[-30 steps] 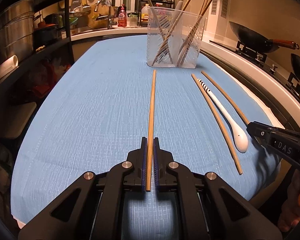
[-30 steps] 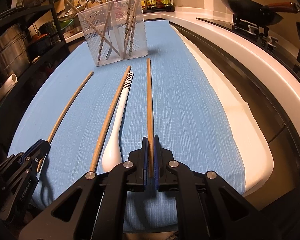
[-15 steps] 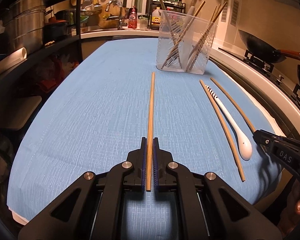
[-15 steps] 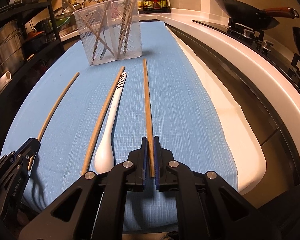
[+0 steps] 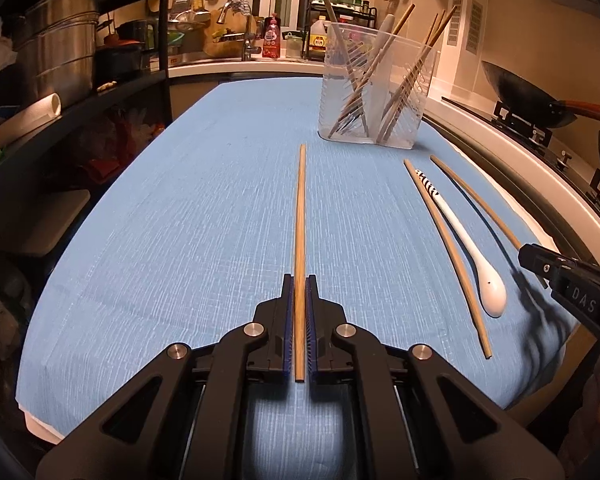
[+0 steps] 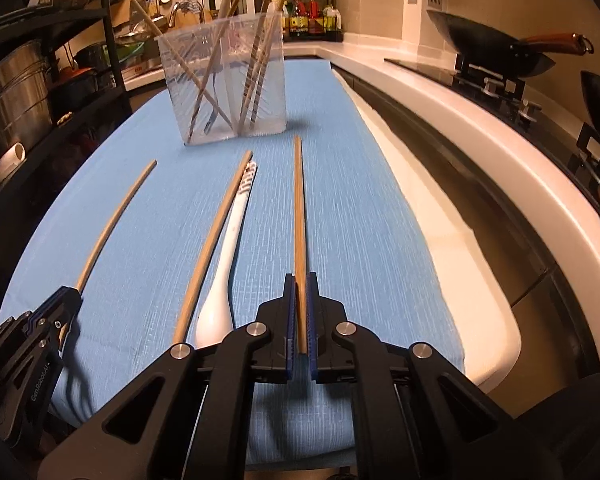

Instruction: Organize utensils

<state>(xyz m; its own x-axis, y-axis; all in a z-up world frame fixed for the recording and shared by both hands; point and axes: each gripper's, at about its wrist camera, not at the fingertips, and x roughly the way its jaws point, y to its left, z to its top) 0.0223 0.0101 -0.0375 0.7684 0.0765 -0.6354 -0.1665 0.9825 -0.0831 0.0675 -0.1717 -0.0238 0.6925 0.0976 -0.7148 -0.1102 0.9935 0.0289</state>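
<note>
You had each gripper, left (image 5: 299, 292) and right (image 6: 300, 288), clamped on one chopstick (image 5: 300, 216) over the cloth (image 5: 180, 220), so next, I judge, came carrying both to the holder (image 5: 374, 92).

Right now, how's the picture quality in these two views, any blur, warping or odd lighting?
Left wrist view: warm dim light, sharp overall, fisheye bends the blue cloth edges, dark vignette corners. Right wrist view: same amber cast, the counter edge curves heavily, the white spoon stays crisp.
</note>
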